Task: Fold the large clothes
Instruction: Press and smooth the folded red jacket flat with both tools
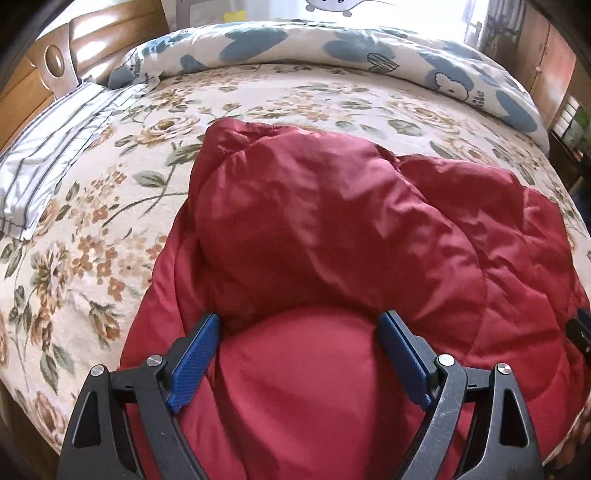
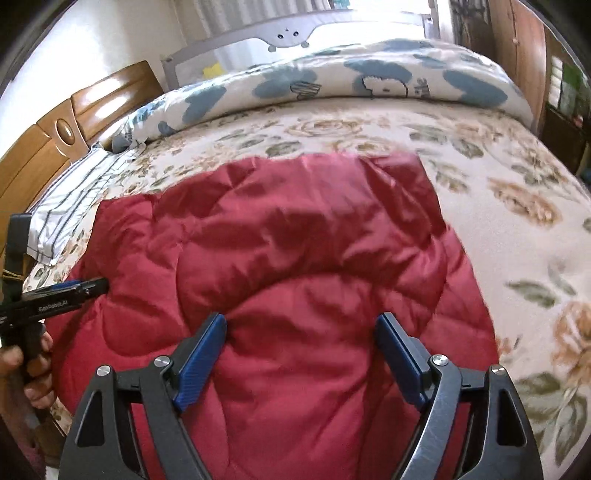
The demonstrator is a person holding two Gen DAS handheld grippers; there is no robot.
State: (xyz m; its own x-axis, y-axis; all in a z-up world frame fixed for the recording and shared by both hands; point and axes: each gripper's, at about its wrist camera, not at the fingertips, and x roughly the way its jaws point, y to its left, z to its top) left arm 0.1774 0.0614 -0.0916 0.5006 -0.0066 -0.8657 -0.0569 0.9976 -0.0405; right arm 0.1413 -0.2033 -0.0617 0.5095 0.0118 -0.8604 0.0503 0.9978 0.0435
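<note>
A dark red quilted jacket point(image 1: 332, 229) lies puffed and bunched on the flowered bedsheet point(image 1: 110, 192), with one thick layer folded over another. My left gripper point(image 1: 299, 325) hovers over its near part, pointing steeply down. Its blue pads point(image 1: 195, 362) stand wide apart and open, with red fabric bulging below them. In the right wrist view the same jacket point(image 2: 295, 240) fills the middle. My right gripper point(image 2: 301, 321) is open above it too, its pads point(image 2: 399, 362) spread wide. The left gripper's fingers point(image 2: 85, 286) show at the left edge over the jacket, held by a hand point(image 2: 33, 369).
A blue-and-white printed duvet point(image 1: 332, 48) lies rolled along the far side of the bed. A striped pillow point(image 1: 55, 158) rests at the left by the wooden headboard point(image 1: 55, 66). A grey bed rail point(image 2: 288, 33) stands behind, and wooden cabinets point(image 2: 524, 55) at the right.
</note>
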